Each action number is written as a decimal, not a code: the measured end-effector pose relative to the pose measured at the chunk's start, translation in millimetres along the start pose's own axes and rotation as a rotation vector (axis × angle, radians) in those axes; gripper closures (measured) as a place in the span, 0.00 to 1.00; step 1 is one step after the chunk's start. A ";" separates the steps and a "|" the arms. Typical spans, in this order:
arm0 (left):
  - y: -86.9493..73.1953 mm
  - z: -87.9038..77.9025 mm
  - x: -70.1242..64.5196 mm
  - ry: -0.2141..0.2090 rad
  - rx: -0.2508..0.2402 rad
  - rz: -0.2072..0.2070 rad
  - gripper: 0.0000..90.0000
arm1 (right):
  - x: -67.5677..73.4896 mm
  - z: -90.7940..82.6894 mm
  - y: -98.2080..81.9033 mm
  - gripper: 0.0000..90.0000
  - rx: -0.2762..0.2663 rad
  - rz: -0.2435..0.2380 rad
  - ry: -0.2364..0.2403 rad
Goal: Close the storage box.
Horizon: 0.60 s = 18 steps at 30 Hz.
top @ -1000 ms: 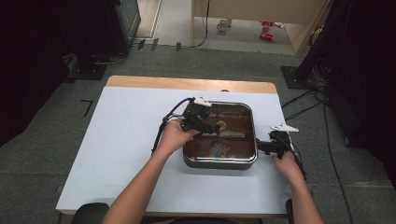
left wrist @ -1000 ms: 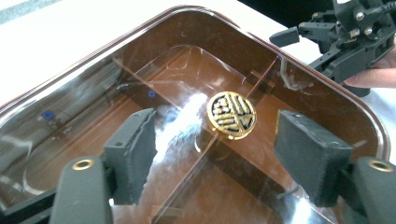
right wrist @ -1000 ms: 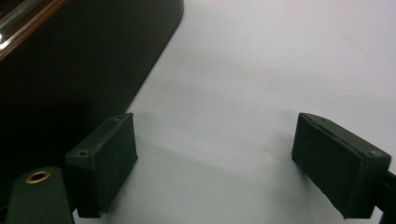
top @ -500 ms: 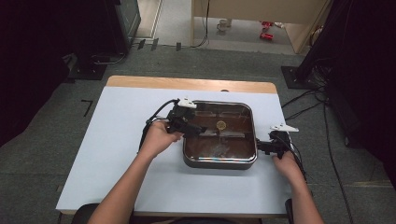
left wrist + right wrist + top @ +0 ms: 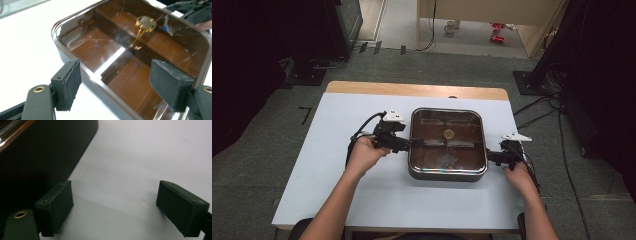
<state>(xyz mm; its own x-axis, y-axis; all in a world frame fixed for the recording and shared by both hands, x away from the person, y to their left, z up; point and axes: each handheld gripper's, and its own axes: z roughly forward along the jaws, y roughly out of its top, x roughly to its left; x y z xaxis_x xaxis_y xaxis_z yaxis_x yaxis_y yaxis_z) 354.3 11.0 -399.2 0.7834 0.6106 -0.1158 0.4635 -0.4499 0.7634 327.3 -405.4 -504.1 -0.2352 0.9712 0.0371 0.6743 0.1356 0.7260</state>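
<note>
Near edge, lower centre of the high view: two forearms come in from the bottom over the pale surface (image 5: pixel 337 190).

Pan (image 5: pixel 447 143), square with rounded corners and a dark metal wall, sits right of centre on the surface. Inside it a brown liquid with strong glare; a dark divider bar (image 5: pixel 125 42) crosses the middle and splits it into two compartments. A small round brass-coloured piece (image 5: pixel 449 133) shows near the middle of the divider, toward the far half; in the left gripper view it lies at upper right (image 5: pixel 146 22).

Left gripper (image 5: pixel 404 145) at the pan's left rim, jaws released and standing wide. They have just been opening, and the pan's rim and near compartment show in the gap, with no pad pressing on it.

Right gripper (image 5: pixel 490 157) just beside the pan's lower right corner, jaws released; bare surface lies between them in the right gripper view, the pan's dark wall (image 5: pixel 37 152) at upper left.

Farther off: the surface's wooden far edge (image 5: pixel 412 90), then grey floor (image 5: pixel 462 65), cables (image 5: pixel 537 112) at right, dark equipment stands at the upper left.
</note>
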 end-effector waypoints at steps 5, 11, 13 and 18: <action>-15.7 -9.0 8.9 0.027 -0.007 -0.029 0.28 | 0.0 0.0 0.0 0.15 0.000 0.000 0.000; -34.8 -17.0 18.3 0.063 -0.012 -0.034 0.28 | 0.0 0.0 0.0 0.15 0.000 0.000 0.000; -42.1 -18.7 21.7 0.081 -0.011 -0.048 0.28 | 0.0 0.0 0.0 0.15 0.000 0.000 0.000; -57.2 -21.3 27.9 0.112 0.000 -0.069 0.27 | 0.0 0.0 0.0 0.15 0.000 0.000 0.000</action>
<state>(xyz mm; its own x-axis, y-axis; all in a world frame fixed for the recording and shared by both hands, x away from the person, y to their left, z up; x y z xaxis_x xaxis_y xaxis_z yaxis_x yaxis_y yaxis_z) 340.8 67.6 -432.6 0.6989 0.7088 -0.0962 0.5143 -0.4045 0.7563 327.3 -405.4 -504.1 -0.2349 0.9713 0.0372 0.6744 0.1353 0.7258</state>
